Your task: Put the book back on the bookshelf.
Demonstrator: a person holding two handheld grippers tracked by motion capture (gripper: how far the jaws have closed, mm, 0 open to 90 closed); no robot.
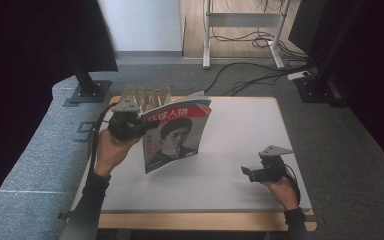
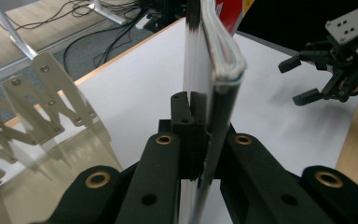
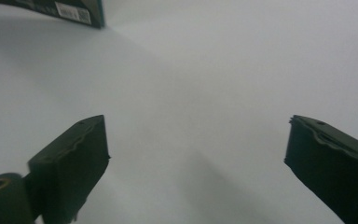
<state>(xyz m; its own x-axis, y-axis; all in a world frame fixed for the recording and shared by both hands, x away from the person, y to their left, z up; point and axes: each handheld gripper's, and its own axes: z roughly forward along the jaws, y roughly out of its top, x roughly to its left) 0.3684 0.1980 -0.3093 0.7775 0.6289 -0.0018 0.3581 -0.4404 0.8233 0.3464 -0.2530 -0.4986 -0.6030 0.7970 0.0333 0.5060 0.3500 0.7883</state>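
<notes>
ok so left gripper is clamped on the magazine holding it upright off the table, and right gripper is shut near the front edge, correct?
Not quite. The right gripper is open: the right gripper view shows its jaws wide apart with nothing between them above the white table. The rest holds: the left gripper is clamped on the magazine, which stands upright.

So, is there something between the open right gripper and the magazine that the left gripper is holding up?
Nothing visible. The right gripper hangs open and empty over bare white table, and only that surface lies between it and the magazine, which the left gripper clamps upright by its edge. The metal rack stands behind, out of the path.
</notes>
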